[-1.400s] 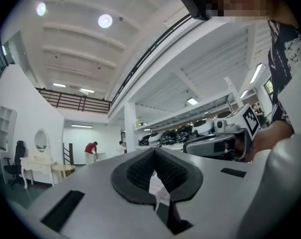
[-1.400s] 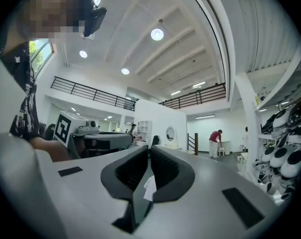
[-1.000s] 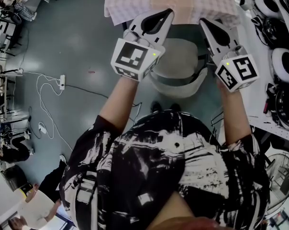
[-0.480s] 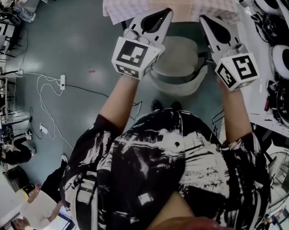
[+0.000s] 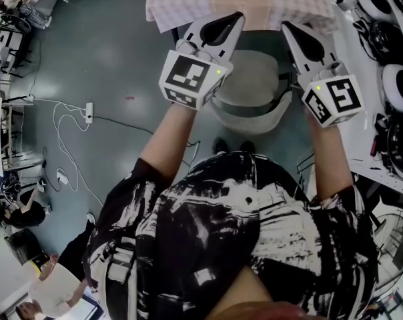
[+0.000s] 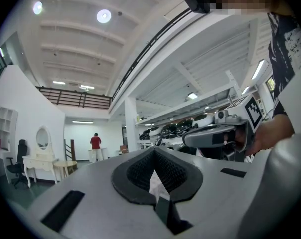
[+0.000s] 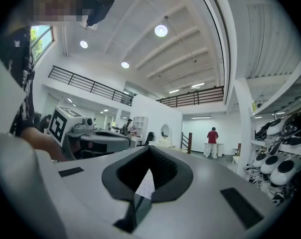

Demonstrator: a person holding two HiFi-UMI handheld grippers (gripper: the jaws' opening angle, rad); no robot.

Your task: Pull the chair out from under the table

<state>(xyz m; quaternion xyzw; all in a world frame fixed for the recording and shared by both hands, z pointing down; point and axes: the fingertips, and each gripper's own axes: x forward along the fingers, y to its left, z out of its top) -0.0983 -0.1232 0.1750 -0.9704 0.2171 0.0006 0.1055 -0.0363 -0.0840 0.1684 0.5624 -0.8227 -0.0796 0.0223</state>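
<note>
At the table's near edge, items listed from your jaws outward:

- Left gripper (image 5: 233, 20): jaws closed on each other, nothing between the pads. Its tip lies over the near edge of the table (image 5: 188, 2), left of the chair.
- Right gripper (image 5: 287, 27): jaws likewise closed and empty. Its tip is at the same edge, right of the chair. Your two grippers run side by side, well apart.
- Chair (image 5: 255, 79): pale grey seat with a curved back. It stands between your grippers in the head view, front tucked at the table's near edge, back towards you. You cannot tell from any view whether either gripper touches it.
- Table: covered in a checked cloth that hangs over the near edge.
- Floor: a power strip (image 5: 89, 112) with a white cable (image 5: 60, 142) lies off to your left, well away from the chair.
- Bench (image 5: 361, 145): along your right, loaded with round white devices (image 5: 396, 84).
- Background: a person in a red top (image 6: 95, 142) stands far down the hall.
</note>
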